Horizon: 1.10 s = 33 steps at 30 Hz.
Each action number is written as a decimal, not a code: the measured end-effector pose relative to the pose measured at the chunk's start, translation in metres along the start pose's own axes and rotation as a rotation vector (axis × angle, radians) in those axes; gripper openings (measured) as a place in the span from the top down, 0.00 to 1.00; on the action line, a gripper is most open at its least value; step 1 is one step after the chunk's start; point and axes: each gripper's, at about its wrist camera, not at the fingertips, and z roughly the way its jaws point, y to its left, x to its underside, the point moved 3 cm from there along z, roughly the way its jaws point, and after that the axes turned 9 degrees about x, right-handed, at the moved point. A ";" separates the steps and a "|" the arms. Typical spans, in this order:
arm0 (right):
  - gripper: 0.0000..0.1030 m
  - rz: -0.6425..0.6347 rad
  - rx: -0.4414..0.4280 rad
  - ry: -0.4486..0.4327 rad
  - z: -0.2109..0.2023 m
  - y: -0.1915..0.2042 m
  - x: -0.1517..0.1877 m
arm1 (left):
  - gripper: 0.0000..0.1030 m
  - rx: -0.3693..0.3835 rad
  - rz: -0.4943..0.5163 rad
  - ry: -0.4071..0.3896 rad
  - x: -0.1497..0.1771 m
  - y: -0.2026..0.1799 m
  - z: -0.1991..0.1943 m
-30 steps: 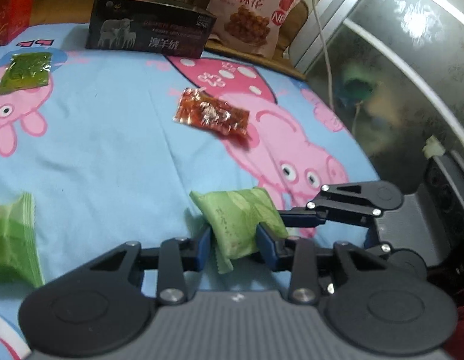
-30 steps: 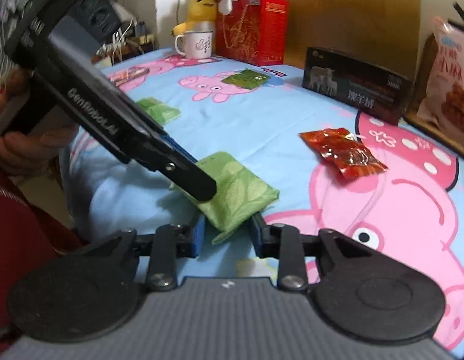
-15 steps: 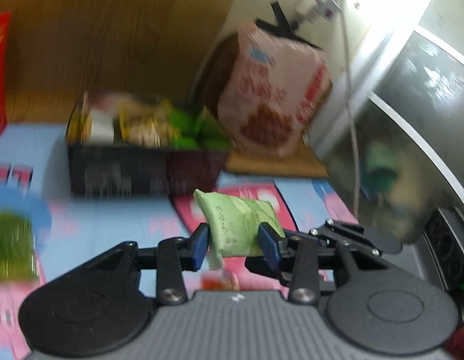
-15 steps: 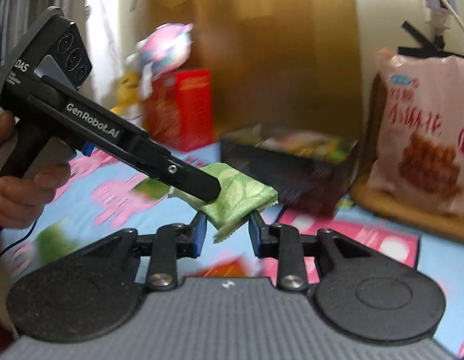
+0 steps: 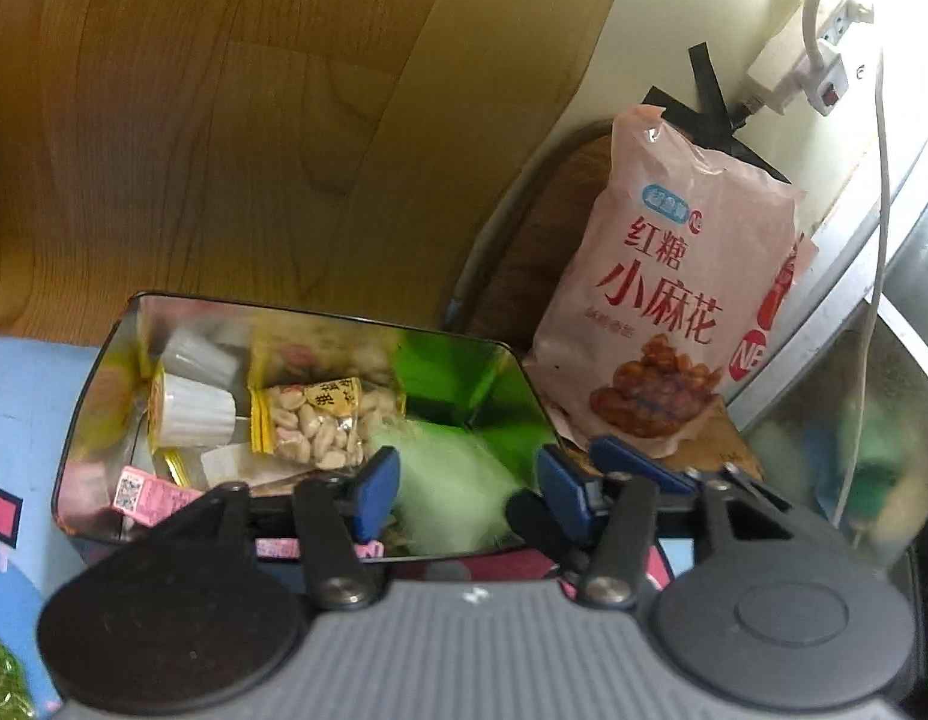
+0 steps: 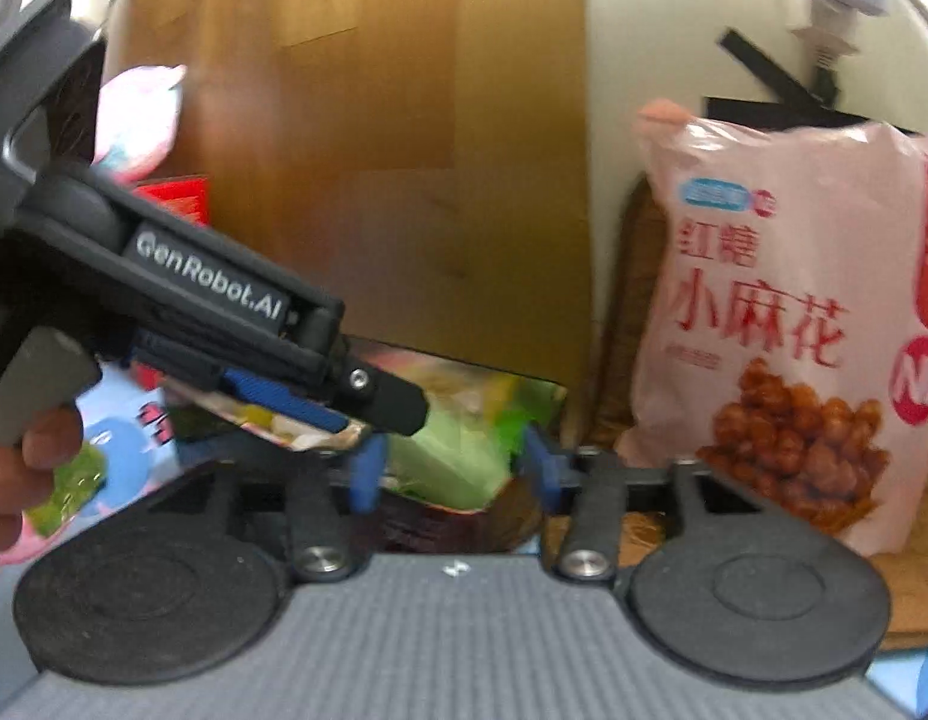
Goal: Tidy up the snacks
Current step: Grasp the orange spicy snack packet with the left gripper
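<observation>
We hold both grippers over the open black box (image 5: 80,420). The pale green snack packet (image 5: 446,480) sits blurred between our blue pads, over the box's 4 o'clock corner; soft pillow shape, print unreadable. Left gripper (image 5: 467,495) jaws are opening, gaps show on both sides of the packet, no pad pressing it. Right gripper (image 6: 452,468) jaws are opening too, packet (image 6: 458,462) loose between them. In the box: a clear peanut pack (image 5: 317,420) with a yellow label at 11 o'clock of the packet, characters too small to read, a white ribbed cup (image 5: 197,411) at 10, a pink QR-code wrapper (image 5: 143,492) at 9. At 2 o'clock leans a pink bag (image 5: 674,300) reading "红糖 小麻花". The left gripper's body reads "GenRobot.AI" in the right wrist view.
</observation>
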 end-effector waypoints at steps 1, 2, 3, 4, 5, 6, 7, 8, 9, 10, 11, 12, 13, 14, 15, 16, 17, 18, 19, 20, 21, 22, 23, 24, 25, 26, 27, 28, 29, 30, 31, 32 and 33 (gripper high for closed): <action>0.43 0.021 0.000 -0.001 -0.002 -0.004 0.001 | 0.45 0.003 0.003 -0.005 0.002 0.000 -0.003; 0.43 0.047 0.004 0.002 -0.009 -0.009 0.004 | 0.45 0.012 0.003 -0.004 0.006 0.000 -0.008; 0.43 0.071 0.010 0.005 -0.017 -0.013 0.007 | 0.45 0.029 0.001 0.000 0.010 -0.002 -0.015; 0.43 0.097 0.007 0.009 -0.025 -0.018 0.010 | 0.45 0.062 0.011 -0.017 0.017 -0.003 -0.027; 0.43 0.136 -0.014 0.016 -0.036 -0.026 0.016 | 0.41 0.069 0.032 -0.032 0.024 -0.007 -0.038; 0.43 0.179 -0.048 0.037 -0.047 -0.037 0.022 | 0.40 0.083 0.042 -0.015 0.035 -0.009 -0.047; 0.43 0.221 -0.087 0.070 -0.057 -0.046 0.028 | 0.40 0.116 0.042 0.012 0.048 -0.010 -0.054; 0.43 0.268 -0.131 0.115 -0.068 -0.054 0.037 | 0.40 0.142 0.041 0.037 0.060 -0.011 -0.059; 0.44 0.305 -0.167 0.152 -0.078 -0.058 0.045 | 0.40 0.153 0.042 0.062 0.074 -0.011 -0.063; 0.44 0.340 -0.195 0.186 -0.090 -0.062 0.055 | 0.40 0.150 0.045 0.084 0.087 -0.011 -0.066; 0.45 0.362 -0.208 0.214 -0.101 -0.062 0.064 | 0.40 0.146 0.038 0.108 0.102 -0.010 -0.067; 0.45 0.383 -0.217 0.238 -0.111 -0.062 0.071 | 0.40 0.151 0.023 0.133 0.115 -0.009 -0.066; 0.49 0.413 -0.228 0.256 -0.123 -0.063 0.079 | 0.42 0.159 -0.002 0.162 0.129 -0.006 -0.064; 0.55 0.437 -0.240 0.271 -0.132 -0.063 0.086 | 0.44 0.161 -0.026 0.183 0.140 -0.004 -0.062; 0.57 0.448 -0.248 0.287 -0.139 -0.060 0.092 | 0.44 0.164 -0.041 0.183 0.150 -0.003 -0.062; 0.61 0.450 -0.254 0.296 -0.146 -0.056 0.097 | 0.47 0.149 -0.020 0.142 0.157 -0.005 -0.066; 0.65 0.450 -0.263 0.300 -0.151 -0.050 0.101 | 0.50 0.134 0.000 0.125 0.163 -0.008 -0.069; 0.66 0.461 -0.270 0.297 -0.153 -0.044 0.104 | 0.52 0.121 0.002 0.119 0.168 -0.011 -0.072; 0.69 0.467 -0.270 0.285 -0.154 -0.038 0.104 | 0.55 0.113 -0.004 0.114 0.174 -0.014 -0.075; 0.73 0.459 -0.276 0.285 -0.155 -0.032 0.103 | 0.55 0.108 -0.011 0.108 0.179 -0.016 -0.080; 0.73 0.446 -0.279 0.284 -0.157 -0.026 0.103 | 0.55 0.100 -0.013 0.105 0.183 -0.017 -0.084; 0.73 0.445 -0.288 0.285 -0.159 -0.021 0.101 | 0.55 0.092 -0.013 0.103 0.187 -0.017 -0.089; 0.73 0.453 -0.311 0.291 -0.162 -0.016 0.101 | 0.55 0.086 -0.013 0.095 0.193 -0.018 -0.094; 0.73 0.455 -0.325 0.297 -0.163 -0.012 0.103 | 0.55 0.084 -0.013 0.090 0.197 -0.020 -0.100; 0.73 0.451 -0.335 0.296 -0.166 -0.008 0.104 | 0.55 0.086 -0.024 0.093 0.201 -0.019 -0.107; 0.73 0.446 -0.349 0.298 -0.169 -0.005 0.105 | 0.55 0.094 -0.040 0.095 0.207 -0.018 -0.114; 0.73 0.446 -0.367 0.305 -0.172 -0.002 0.105 | 0.55 0.104 -0.053 0.092 0.213 -0.016 -0.124; 0.73 0.450 -0.388 0.314 -0.176 0.001 0.108 | 0.55 0.114 -0.067 0.090 0.219 -0.014 -0.132; 0.73 0.453 -0.406 0.319 -0.180 0.004 0.110 | 0.55 0.125 -0.084 0.085 0.226 -0.012 -0.140; 0.73 0.453 -0.424 0.324 -0.185 0.007 0.112 | 0.55 0.135 -0.098 0.079 0.231 -0.011 -0.146; 0.73 0.452 -0.438 0.331 -0.189 0.011 0.114 | 0.55 0.147 -0.110 0.071 0.237 -0.009 -0.152; 0.73 0.449 -0.449 0.335 -0.193 0.015 0.115 | 0.55 0.157 -0.119 0.062 0.242 -0.007 -0.158; 0.73 0.448 -0.457 0.337 -0.197 0.018 0.117 | 0.55 0.165 -0.125 0.051 0.248 -0.006 -0.164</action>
